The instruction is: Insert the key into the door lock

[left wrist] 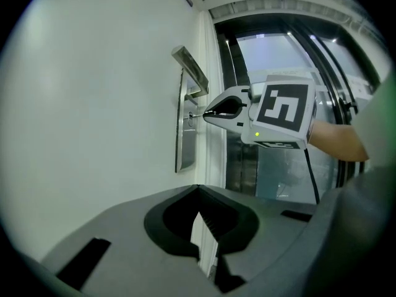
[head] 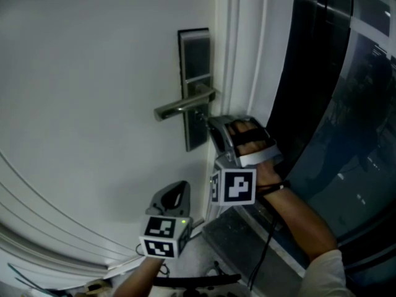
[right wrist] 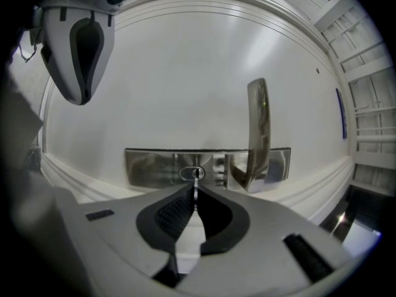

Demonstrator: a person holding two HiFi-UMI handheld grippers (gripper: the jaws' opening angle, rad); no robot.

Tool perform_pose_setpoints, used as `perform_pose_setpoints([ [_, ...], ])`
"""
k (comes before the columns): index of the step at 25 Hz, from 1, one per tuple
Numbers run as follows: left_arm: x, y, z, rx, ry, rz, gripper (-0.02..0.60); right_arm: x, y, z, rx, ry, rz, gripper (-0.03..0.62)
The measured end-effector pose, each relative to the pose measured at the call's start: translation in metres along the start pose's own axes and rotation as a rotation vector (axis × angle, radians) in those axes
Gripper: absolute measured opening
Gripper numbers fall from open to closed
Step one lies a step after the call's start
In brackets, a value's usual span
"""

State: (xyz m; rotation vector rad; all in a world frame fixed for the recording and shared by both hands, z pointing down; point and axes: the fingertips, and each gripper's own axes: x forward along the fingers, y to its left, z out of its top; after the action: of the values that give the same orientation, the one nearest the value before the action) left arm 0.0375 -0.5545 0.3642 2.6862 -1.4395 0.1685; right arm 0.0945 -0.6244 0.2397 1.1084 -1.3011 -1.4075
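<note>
A steel lock plate (head: 195,85) with a lever handle (head: 180,107) is set near the white door's right edge. My right gripper (head: 208,120) is shut on a thin metal key (right wrist: 196,183), held straight at the plate. The key's tip sits at the oval keyhole (right wrist: 190,173) beside the handle (right wrist: 258,132); how deep it goes I cannot tell. In the left gripper view the key (left wrist: 197,114) bridges the right gripper (left wrist: 209,112) and the plate (left wrist: 184,144). My left gripper (head: 184,183) hangs lower left of the lock, shut and empty (left wrist: 198,189).
The white door frame (head: 238,48) runs just right of the lock, with dark glass panels (head: 346,104) beyond it. Curved white moulding (head: 55,228) crosses the door's lower left. A cable (head: 263,252) hangs under the right forearm.
</note>
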Motion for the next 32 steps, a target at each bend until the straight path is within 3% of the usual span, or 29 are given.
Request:
perform_pose_setpoints([
  [32, 0.003, 0.008, 0.0, -0.002, 0.007, -0.012, 0.003, 0.025, -0.002, 0.008, -0.022, 0.03, -0.016, 0.02],
])
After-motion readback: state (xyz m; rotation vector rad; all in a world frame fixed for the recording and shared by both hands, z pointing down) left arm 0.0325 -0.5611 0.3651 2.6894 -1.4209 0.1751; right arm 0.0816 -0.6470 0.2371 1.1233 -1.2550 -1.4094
